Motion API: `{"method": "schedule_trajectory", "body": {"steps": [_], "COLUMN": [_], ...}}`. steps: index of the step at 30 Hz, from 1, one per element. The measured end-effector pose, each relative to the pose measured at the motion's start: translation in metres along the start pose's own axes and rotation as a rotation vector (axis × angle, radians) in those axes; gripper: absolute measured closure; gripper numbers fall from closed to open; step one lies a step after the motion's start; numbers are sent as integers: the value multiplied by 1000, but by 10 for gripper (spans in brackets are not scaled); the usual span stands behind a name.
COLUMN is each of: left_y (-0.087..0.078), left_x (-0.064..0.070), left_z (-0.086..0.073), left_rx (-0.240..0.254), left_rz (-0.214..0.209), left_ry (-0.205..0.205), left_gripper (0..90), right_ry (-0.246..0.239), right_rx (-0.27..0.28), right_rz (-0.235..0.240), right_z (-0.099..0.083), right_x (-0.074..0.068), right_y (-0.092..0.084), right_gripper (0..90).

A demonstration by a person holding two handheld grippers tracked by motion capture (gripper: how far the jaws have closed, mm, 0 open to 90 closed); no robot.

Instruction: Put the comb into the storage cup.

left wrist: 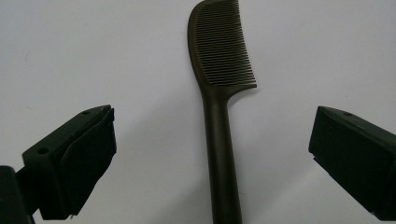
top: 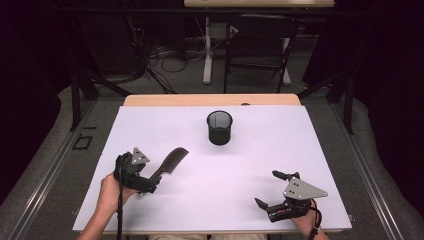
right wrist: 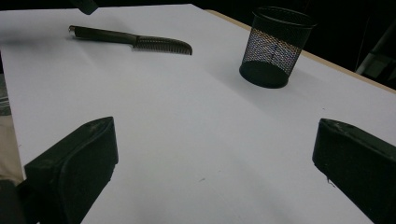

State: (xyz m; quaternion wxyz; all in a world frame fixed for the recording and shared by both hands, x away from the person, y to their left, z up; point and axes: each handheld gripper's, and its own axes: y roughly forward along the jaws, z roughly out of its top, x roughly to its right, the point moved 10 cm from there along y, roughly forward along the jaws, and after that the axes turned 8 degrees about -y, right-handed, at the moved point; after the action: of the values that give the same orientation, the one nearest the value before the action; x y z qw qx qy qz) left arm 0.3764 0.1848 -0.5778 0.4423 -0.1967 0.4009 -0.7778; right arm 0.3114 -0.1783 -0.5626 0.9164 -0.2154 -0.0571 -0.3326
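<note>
Centrally, a dark brown plastic handled comb (left wrist: 219,107) lies flat on the white surface (top: 225,175), its handle between the spread jaws of the left hand-held gripper (left wrist: 210,154), untouched; right hand-held gripper (top: 274,191) likewise spread.

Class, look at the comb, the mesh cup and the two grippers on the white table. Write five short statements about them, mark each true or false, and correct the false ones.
1. The comb lies flat on the table. True.
2. The left gripper is clamped on the comb's handle. False: its jaws stand wide open on either side of the handle, apart from it.
3. The mesh cup stands upright. True.
4. The comb is inside the mesh cup. False: it lies on the table, apart from the cup.
5. The right gripper is open and holds nothing. True.
</note>
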Motion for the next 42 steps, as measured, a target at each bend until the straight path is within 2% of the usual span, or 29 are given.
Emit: {"method": "schedule_trajectory", "body": {"steps": [1,2,3,4,11,26,30,37,39,40,42], "left_y": [1,1,3,3,13,22,26,33,34,34,35], "left_x": [0,0,-1,-1,1,-1,-2,0,1,2,3], "left_z": [1,1,1,1,0,1,1,1,2,2,3], "left_rx": [-24,-24,-56,-56,-164,-285,-326,-368,-379,-378,-388], "left_rz": [-2,-2,-3,-3,-13,0,-1,-4,-7,-7,-8], "left_ry": [0,0,2,2,19,46,43,53,55,53,56], "left_gripper": [10,10,11,12,9,69,146,226,308,308,371], "right_ry": [1,1,2,2,2,3,6,9,9,9,7], "right_rx": [-2,-2,-4,-4,-8,-26,-32,-35,-35,-35,-35], "right_rz": [1,1,3,3,13,16,18,19,22,22,22], "right_z": [0,0,-1,-1,-2,-5,-6,-7,-7,-7,-7], "right_x": [0,0,0,0,-1,-1,-1,-1,-1,-1,-1], "right_y": [0,0,0,0,2,4,5,5,5,5,5], "right_gripper": [0,0,0,0,0,0,0,0,0,0,0]}}
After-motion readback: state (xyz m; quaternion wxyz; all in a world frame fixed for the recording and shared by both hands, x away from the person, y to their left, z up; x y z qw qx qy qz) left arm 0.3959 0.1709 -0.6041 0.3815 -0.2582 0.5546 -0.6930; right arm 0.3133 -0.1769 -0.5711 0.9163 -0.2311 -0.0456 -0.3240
